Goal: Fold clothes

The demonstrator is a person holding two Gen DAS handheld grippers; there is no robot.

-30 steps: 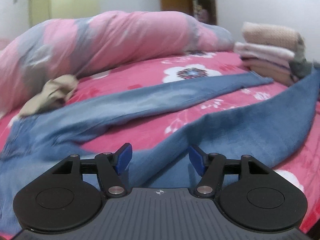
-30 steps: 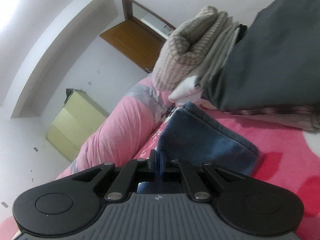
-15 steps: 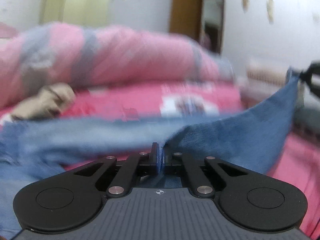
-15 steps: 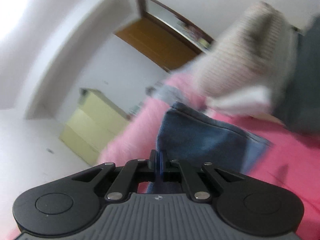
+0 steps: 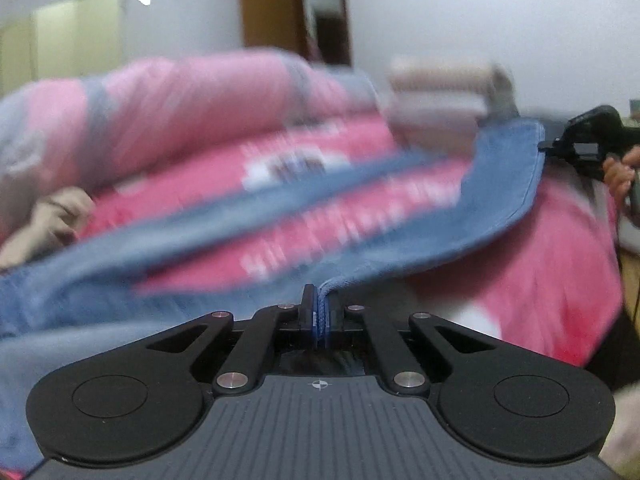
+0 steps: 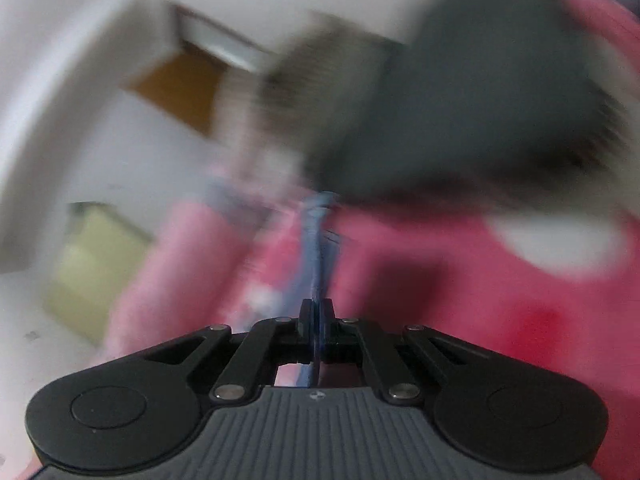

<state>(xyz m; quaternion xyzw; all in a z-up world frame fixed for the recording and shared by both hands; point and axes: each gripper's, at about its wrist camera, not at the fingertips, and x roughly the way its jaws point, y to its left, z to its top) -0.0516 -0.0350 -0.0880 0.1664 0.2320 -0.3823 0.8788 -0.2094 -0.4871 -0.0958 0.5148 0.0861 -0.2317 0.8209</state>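
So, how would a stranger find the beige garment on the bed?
Start at the pink quilt roll across the far side of the bed. At its left foot, beside the jeans, lies the beige garment. It alone is crumpled and loose; the other pale clothes sit folded in a stack.

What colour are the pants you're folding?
Blue denim; the jeans show best in the left wrist view.
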